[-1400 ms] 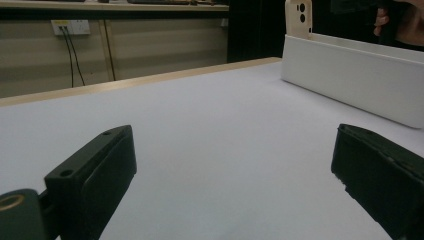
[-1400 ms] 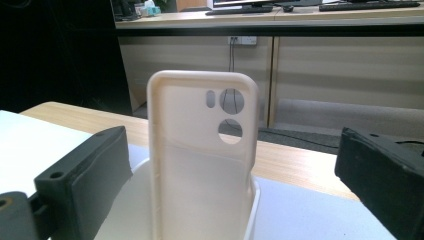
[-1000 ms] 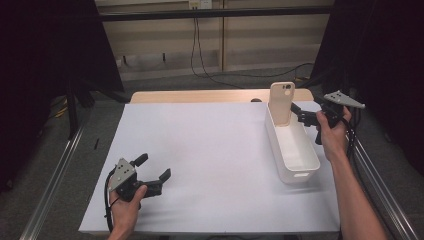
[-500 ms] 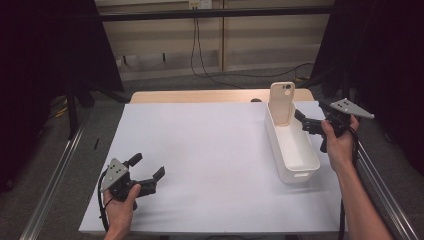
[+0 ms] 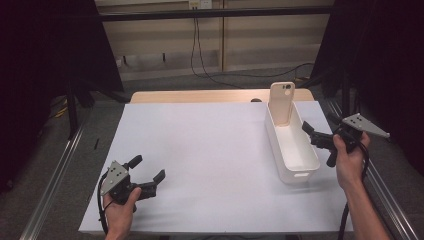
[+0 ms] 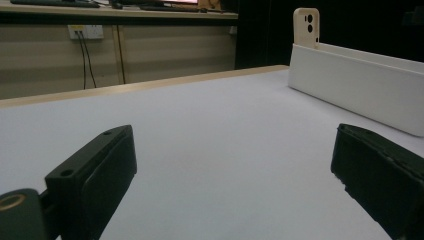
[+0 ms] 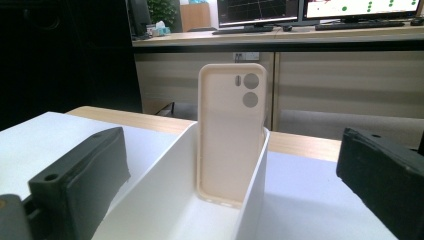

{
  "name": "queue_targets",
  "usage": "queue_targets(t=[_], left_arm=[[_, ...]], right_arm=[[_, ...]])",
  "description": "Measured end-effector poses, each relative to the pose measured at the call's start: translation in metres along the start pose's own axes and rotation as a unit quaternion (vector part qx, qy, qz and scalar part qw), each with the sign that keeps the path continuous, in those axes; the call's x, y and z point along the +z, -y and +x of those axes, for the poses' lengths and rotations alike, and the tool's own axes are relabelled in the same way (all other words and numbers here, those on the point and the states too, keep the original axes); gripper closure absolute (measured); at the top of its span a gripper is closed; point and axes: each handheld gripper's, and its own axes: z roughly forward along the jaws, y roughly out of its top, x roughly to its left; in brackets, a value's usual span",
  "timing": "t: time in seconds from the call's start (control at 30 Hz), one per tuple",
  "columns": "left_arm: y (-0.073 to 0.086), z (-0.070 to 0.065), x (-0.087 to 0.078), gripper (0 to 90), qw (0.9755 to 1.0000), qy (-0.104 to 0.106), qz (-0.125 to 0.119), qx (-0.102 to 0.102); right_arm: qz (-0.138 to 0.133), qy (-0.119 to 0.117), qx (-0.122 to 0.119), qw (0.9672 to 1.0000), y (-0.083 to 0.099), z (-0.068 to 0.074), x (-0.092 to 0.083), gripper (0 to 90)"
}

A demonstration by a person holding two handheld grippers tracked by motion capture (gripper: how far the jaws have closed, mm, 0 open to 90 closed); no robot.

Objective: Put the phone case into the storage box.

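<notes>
A beige phone case (image 5: 281,102) stands upright, leaning on the far end wall of a long white bin (image 5: 300,169) at the table's right. In the right gripper view the case (image 7: 231,140) faces me with its camera cut-outs at the top, inside the bin (image 7: 252,200). My right gripper (image 5: 314,137) hangs open just right of the bin, pointing toward it, with nothing between the jaws (image 7: 235,170). Open and empty too, my left gripper (image 5: 146,169) hovers low over the near left of the table. From there the case (image 6: 306,27) and the bin (image 6: 350,85) lie far off to the right.
A white sheet (image 5: 210,145) covers the table, and a wooden edge (image 5: 200,96) shows at the far side. Metal rails (image 5: 55,175) run along both sides. Beyond the table are a wall with cables (image 5: 197,45) and a desk with monitors (image 7: 310,10).
My right gripper has drawn back from the case toward the person, along the bin's right side. The left gripper has shifted slightly near the table's front left.
</notes>
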Motion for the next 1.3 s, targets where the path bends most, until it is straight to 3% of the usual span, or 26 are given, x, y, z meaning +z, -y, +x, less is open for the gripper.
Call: queue_targets(t=[0.3,0.77,1.3], left_arm=[[0.001,-0.002,-0.001,4.3,1.0000,0.002,0.002,0.008],[0.000,-0.003,-0.005,4.3,1.0000,-0.003,-0.004,0.005],[-0.001,-0.003,-0.010,4.3,0.9999,-0.007,-0.006,0.007]], right_arm=[[0.011,-0.005,-0.008,0.9999,0.009,0.013,-0.024,0.0],[0.001,-0.005,-0.004,1.0000,0.024,0.035,-0.057,0.0],[0.008,0.003,0.000,1.0000,0.048,0.048,-0.086,0.4]])
